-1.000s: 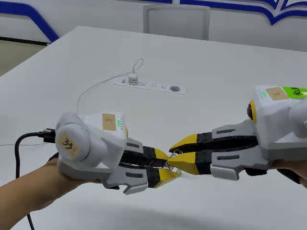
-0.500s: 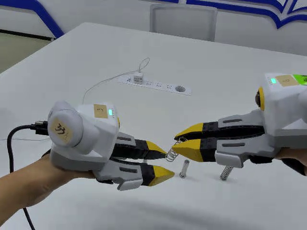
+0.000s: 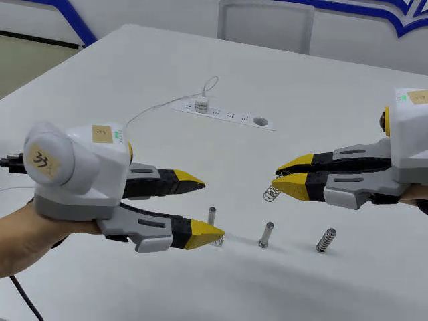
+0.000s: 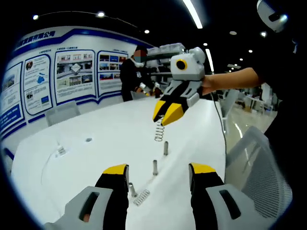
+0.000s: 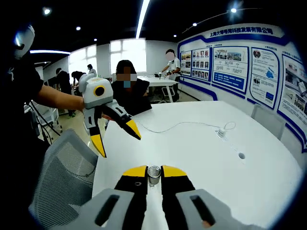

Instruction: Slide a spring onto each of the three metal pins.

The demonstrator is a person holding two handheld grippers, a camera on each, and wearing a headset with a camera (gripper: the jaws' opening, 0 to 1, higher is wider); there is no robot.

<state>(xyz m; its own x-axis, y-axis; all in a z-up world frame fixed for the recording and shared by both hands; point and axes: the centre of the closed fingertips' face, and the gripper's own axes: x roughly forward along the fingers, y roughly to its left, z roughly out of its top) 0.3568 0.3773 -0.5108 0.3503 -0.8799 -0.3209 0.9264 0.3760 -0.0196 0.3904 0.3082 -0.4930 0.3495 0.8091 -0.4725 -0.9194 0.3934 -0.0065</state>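
Note:
My right gripper (image 3: 279, 179) hangs above the white table (image 3: 134, 73), shut on a small metal spring (image 3: 270, 194) that dangles from its yellow tips. The same spring (image 5: 153, 174) sits end-on between its jaws in the right gripper view. My left gripper (image 3: 204, 206) is open and empty, a hand's width to the left. Below stand a bare pin (image 3: 211, 215), a second bare pin (image 3: 265, 234), and a third pin wearing a spring (image 3: 326, 239). A loose spring (image 4: 140, 196) lies by the nearest pin (image 4: 130, 188). The right gripper (image 4: 167, 111) holds its spring (image 4: 158, 130) above the pins.
A white power strip (image 3: 224, 115) with a plug and thin cable lies farther back on the table. A grey chair (image 3: 267, 23) stands at the far edge. Another mesh chair (image 5: 67, 177) is beside the table. People stand in the background.
The two grippers were tip to tip on the spring. The left one opened, let go and drew back left. The right one moved right, keeping the spring.

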